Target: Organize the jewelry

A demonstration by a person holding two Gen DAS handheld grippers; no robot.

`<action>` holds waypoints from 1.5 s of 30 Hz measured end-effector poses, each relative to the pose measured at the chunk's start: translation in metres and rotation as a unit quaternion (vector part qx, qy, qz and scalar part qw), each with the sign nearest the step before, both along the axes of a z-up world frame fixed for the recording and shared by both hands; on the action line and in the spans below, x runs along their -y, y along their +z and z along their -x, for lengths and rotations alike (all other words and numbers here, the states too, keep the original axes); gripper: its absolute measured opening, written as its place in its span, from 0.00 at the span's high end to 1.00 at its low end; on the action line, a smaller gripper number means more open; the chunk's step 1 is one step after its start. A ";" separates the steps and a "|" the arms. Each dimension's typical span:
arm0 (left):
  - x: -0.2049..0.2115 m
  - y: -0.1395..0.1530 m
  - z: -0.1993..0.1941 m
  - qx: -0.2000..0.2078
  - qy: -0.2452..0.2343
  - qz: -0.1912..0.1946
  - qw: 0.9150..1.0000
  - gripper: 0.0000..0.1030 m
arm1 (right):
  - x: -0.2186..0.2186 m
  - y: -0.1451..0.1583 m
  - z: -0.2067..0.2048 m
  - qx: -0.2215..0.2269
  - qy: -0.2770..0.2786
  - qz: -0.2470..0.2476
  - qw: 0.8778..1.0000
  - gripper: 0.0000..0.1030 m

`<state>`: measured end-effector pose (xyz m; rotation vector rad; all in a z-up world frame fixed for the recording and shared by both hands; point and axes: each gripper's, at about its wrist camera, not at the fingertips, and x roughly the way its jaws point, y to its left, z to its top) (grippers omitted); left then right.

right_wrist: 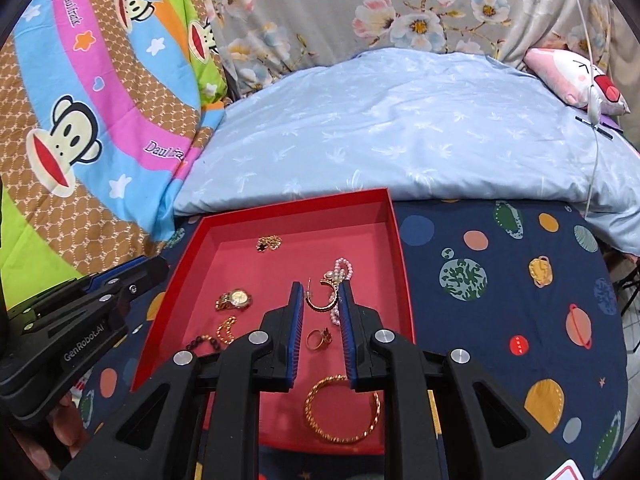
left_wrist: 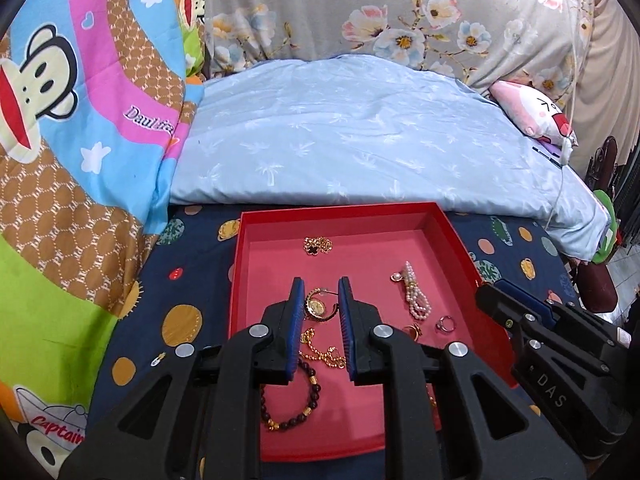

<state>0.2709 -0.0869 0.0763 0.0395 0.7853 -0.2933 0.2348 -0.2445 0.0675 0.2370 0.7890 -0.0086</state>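
Left tongs [left_wrist: 320, 284]: jaws nearly closed, a narrow gap left, nothing held; poised above the near middle of the tray, pointing obliquely down.
Right tongs [right_wrist: 320, 286]: same narrow gap, nothing gripped; poised over the tray's right half; body visible at right edge of left view.
Gold bangle [right_wrist: 342, 410]: nearest piece, lying flat under the right tongs' base, close to the near wall.
Bead bracelet [left_wrist: 290, 398]: dark beads with gold spacers, near left of tray, below the left tongs.
Gold chain [left_wrist: 320, 350]: loose heap just beyond the beads, seen through the left jaw gap.
Rings [right_wrist: 319, 338]: one gold ring between the right jaws in line of sight; a silver ring [left_wrist: 445, 323] just beside it toward the right wall.
Wristwatch [left_wrist: 318, 305]: gold, directly ahead of the left tongs' tips, framed by them; left hand judged nearer; strap axis not discernible.
Hoop earring [right_wrist: 320, 300]: dead ahead of the right tongs, open side facing left; right hand judged nearer.
Pearl strand [left_wrist: 416, 294]: bunched, long axis running near-to-far along the right side, touching the hoop.
Pendant necklace [left_wrist: 318, 245]: gold with dark charm, far left-centre, well apart from the rest.
Tray [left_wrist: 452, 236]: red, shallow, undivided; holds all pieces, still unsorted.
Bed sheet [right_wrist: 500, 300]: navy, planet print, under the tray.
Pale blue duvet [left_wrist: 360, 140]: beyond the tray.
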 end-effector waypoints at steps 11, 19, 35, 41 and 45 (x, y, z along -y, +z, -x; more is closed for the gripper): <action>-0.001 -0.020 -0.016 -0.017 0.024 -0.008 1.000 0.58 | -0.005 -0.015 -0.011 -0.009 -0.013 0.017 1.000 0.58; -0.005 -0.016 -0.004 -0.008 0.029 -0.013 0.999 0.48 | -0.003 -0.007 0.003 -0.001 -0.023 0.011 1.000 0.54; -0.016 -0.004 0.056 -0.005 0.033 -0.020 0.999 0.46 | -0.023 0.008 0.067 -0.007 -0.054 0.035 0.998 0.33; -0.015 -0.001 0.092 0.011 0.029 -0.047 0.998 0.44 | -0.031 0.014 0.103 -0.009 -0.074 0.048 0.996 0.29; -0.017 0.002 0.110 0.019 0.034 -0.058 0.998 0.36 | -0.033 0.017 0.123 -0.010 -0.087 0.060 0.994 0.26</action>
